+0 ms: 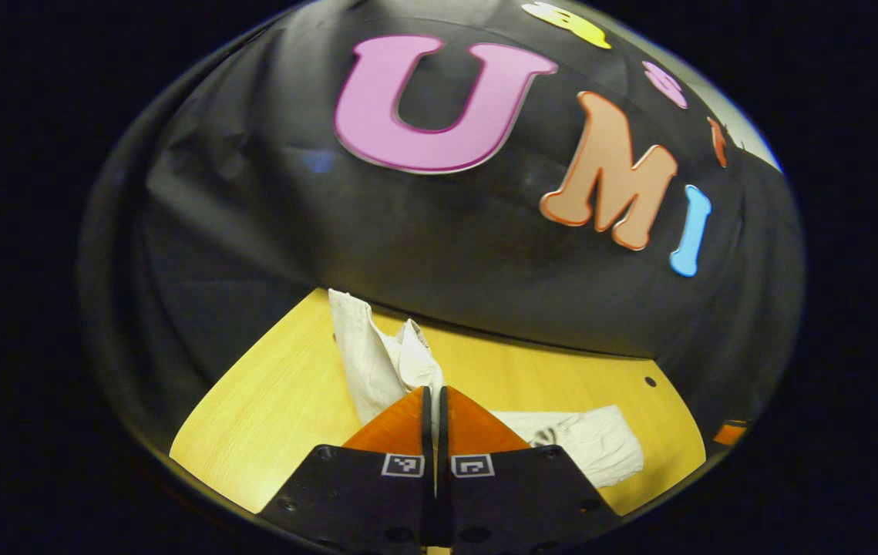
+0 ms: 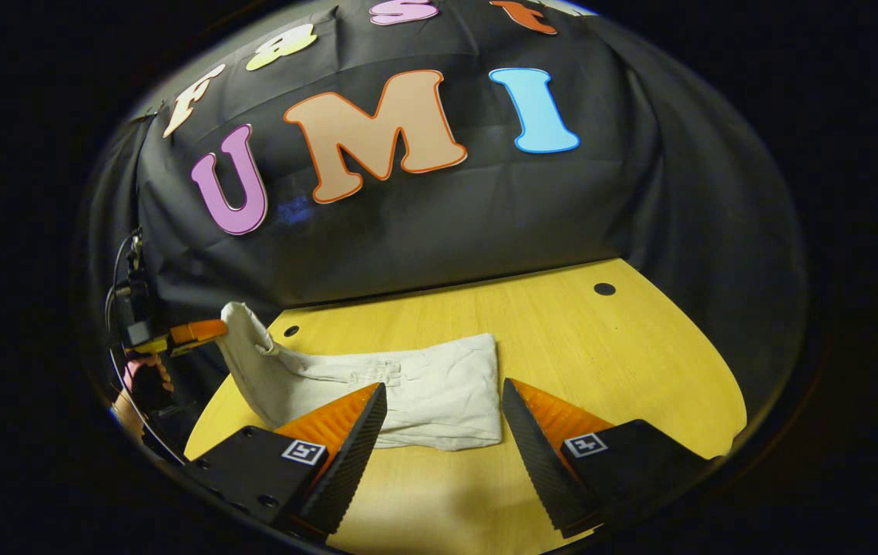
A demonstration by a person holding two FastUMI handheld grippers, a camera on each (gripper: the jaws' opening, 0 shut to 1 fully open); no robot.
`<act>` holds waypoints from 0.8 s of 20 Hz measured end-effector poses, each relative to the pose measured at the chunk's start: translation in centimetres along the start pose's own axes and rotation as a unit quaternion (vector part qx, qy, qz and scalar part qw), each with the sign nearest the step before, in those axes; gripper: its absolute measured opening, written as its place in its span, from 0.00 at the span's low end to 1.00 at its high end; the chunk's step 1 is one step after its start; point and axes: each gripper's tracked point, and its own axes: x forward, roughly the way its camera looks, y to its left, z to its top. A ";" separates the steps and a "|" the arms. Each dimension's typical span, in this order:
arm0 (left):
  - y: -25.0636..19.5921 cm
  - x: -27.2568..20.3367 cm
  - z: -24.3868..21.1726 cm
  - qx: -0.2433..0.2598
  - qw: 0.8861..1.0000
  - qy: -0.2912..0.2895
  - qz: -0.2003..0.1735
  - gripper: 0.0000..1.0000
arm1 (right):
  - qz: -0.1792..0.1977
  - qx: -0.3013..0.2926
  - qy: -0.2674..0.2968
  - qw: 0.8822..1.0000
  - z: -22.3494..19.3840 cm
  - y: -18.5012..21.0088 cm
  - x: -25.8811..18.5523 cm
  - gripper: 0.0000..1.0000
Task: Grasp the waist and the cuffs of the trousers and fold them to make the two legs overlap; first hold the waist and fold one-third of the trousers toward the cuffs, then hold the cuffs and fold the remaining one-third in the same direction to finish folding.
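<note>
Pale cream trousers (image 2: 408, 389) lie on the yellow wooden table (image 2: 624, 362), stretched in a long band roughly parallel to the table's back edge, which runs along the foot of the black cloth wall (image 2: 423, 223). One end of the trousers lies flat near the table's middle, its cut edge squared off and just beyond the right gripper (image 2: 442, 401). That gripper hangs low over the table's front part with its jaws spread wide, nothing between them; the flat end of the cloth sits in the gap ahead of the fingertips, and whether either finger touches the cloth cannot be told. The other end of the trousers is lifted off the table's left side and rises in a curved fold to the left gripper (image 2: 203, 331), seen far off at the table's left edge with a hand (image 2: 138, 385) below it. In the left gripper view, the left gripper (image 1: 434, 393) has its jaws pressed close together, a pinch of the trousers (image 1: 385, 362) caught between the tips and bunching up just beyond them. From that pinch one part of the cloth runs back toward the wall, another trails off right across the table (image 1: 269, 408). Small dark holes mark the table near its back edge.
</note>
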 end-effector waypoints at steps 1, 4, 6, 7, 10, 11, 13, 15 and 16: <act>-2.5 0.1 0.6 0.005 1.000 -0.005 -0.020 0.00 | -0.002 0.002 -0.001 1.000 0.1 -0.8 -0.2 0.96; -10.8 0.2 1.7 0.011 0.996 -0.017 -0.091 0.00 | -0.010 0.016 -0.007 1.000 0.5 -3.4 -1.1 0.96; -16.0 0.1 1.5 0.026 0.990 -0.020 -0.135 0.00 | -0.016 0.021 -0.011 1.000 0.8 -5.2 -1.7 0.96; -18.4 0.0 0.9 0.040 0.987 -0.016 -0.153 0.00 | -0.020 0.023 -0.013 0.999 0.9 -6.1 -2.0 0.96; -23.7 -0.4 -2.7 0.072 0.979 0.017 -0.192 0.00 | -0.029 0.034 -0.011 0.999 0.6 -8.6 -3.0 0.96; -24.8 -0.6 -4.2 0.079 0.976 0.028 -0.200 0.00 | -0.031 0.037 -0.011 0.999 0.4 -9.3 -3.3 0.96; -26.8 -0.9 -7.6 0.095 0.972 0.051 -0.211 0.00 | -0.034 0.041 -0.007 0.999 0.1 -10.3 -3.7 0.97; -27.4 -0.7 -10.7 0.114 0.969 0.074 -0.204 0.00 | -0.034 0.042 -0.005 0.999 -0.1 -10.9 -3.9 0.96; -27.2 -0.9 -11.8 0.121 0.969 0.083 -0.199 0.00 | -0.034 0.042 -0.005 0.999 -0.3 -11.1 -4.0 0.96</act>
